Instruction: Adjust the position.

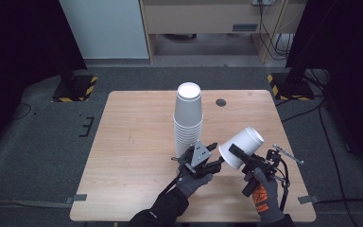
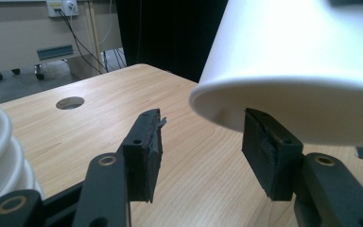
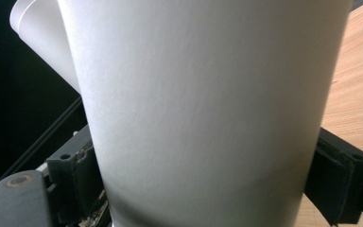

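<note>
Wooden table (image 1: 137, 142), dark curtained room. Item: stack of white cups (image 1: 188, 118), upside down, mid-table. Item: single white cup (image 1: 242, 146), off the stack, clamped by right claw (image 1: 236, 153) above the near right area (tilted). Left claw (image 1: 212, 153) half open, empty, jaws straddling the cup's rim. Placement outstanding.

We're seeing a matt white paper cup (image 1: 242, 147) at lower right, faintly grainy up close. The stack of cups (image 1: 188, 118) at centre looks like the same paper. The table (image 1: 132, 142) is pale wood-grain with a smooth, low-sheen finish. On the left gripper (image 2: 201, 146), matt black plastic jaws carry rough, frayed rubbery pads.
</note>
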Action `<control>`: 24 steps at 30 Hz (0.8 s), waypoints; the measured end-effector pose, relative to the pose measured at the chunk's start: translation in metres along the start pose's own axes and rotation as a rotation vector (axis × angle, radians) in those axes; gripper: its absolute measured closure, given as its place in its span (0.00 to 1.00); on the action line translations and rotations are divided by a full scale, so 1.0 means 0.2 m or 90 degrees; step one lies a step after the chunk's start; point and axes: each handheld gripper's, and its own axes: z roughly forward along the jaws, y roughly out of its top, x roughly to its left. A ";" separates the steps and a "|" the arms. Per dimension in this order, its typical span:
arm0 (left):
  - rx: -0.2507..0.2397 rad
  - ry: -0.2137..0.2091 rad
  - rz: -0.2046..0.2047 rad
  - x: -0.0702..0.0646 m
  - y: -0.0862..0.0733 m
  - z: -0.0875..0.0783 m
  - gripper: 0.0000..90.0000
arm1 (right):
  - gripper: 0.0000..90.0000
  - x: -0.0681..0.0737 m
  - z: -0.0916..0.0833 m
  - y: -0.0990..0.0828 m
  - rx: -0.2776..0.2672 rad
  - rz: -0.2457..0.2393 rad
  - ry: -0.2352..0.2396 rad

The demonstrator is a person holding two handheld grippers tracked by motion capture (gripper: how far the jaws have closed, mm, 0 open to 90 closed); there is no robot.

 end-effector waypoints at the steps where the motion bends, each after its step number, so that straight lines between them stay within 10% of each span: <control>1: -0.001 -0.002 0.003 0.00 0.01 0.00 0.52 | 0.15 0.00 0.00 0.00 0.004 0.005 0.003; 24: -0.009 0.010 0.003 0.01 0.02 0.03 0.69 | 0.15 0.00 0.04 -0.04 0.054 0.019 0.021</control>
